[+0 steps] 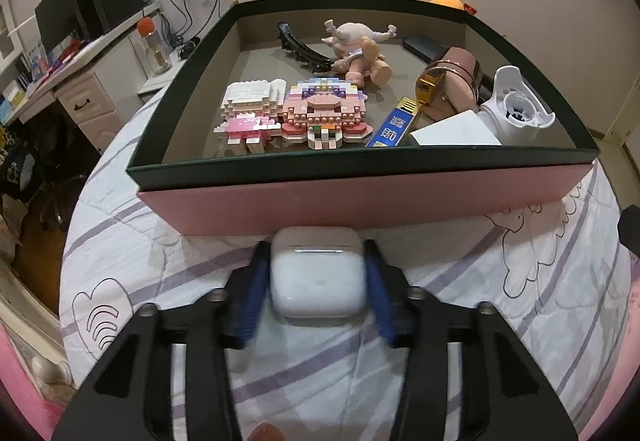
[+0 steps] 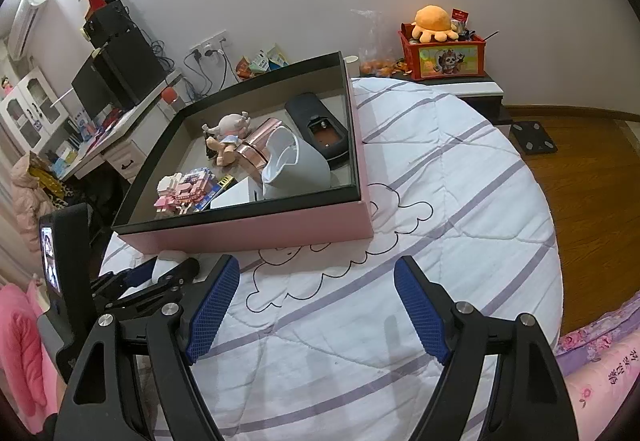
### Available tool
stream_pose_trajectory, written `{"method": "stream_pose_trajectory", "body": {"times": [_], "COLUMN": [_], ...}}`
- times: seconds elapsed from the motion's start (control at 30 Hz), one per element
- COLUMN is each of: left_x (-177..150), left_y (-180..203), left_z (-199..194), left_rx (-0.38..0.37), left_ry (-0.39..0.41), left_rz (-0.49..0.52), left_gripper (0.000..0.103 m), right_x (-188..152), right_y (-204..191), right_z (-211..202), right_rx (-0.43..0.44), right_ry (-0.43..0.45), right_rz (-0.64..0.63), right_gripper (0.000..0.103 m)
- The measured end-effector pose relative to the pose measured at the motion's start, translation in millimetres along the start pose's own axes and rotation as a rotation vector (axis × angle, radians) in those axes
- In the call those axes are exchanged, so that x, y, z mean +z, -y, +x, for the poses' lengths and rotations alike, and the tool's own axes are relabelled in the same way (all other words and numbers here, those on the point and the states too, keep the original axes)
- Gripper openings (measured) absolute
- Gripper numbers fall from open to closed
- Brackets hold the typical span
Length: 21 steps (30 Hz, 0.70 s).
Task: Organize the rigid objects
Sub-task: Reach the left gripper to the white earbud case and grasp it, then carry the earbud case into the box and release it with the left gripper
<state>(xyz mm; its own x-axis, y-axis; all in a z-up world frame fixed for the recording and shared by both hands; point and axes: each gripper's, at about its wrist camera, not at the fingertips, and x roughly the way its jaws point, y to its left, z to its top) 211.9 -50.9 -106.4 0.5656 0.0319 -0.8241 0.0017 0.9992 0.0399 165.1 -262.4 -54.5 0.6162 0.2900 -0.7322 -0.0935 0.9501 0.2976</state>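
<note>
Earbud case (image 1: 318, 273) (gripped) faces box wall (image 1: 360, 197).

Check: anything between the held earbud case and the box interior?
Only the box's near wall. The left tool holds the earbud case just outside and below its rim. Inside, the near strip behind that wall is crowded with brick figures.

Glossy white plastic earbud case (image 1: 318, 273); matt cardboard box (image 1: 360, 197); quilted cloth bedspread (image 2: 440, 201).
</note>
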Motion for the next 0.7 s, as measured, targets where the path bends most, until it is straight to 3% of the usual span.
{"method": "stream_pose_trajectory", "body": {"times": [0.4,0.7], "left_x": [-8.7,12.8], "left_y": [-13.8,-29.3], "left_z": [-19.8,-55.1], "left_rx": [-0.038,-0.059], "left_ry": [-0.018,0.043], "left_rz": [-0.015,-0.038], "left_gripper": [0.044,0.044], "right_x": [0.2,7.3], "right_y": [-8.0,-22.0], "right_z": [-8.5,-8.3], "right_rx": [0.0,0.019], "right_ry": [0.021,0.035], "right_rz": [-0.015,-0.041], "right_gripper": [0.081,0.081]}}
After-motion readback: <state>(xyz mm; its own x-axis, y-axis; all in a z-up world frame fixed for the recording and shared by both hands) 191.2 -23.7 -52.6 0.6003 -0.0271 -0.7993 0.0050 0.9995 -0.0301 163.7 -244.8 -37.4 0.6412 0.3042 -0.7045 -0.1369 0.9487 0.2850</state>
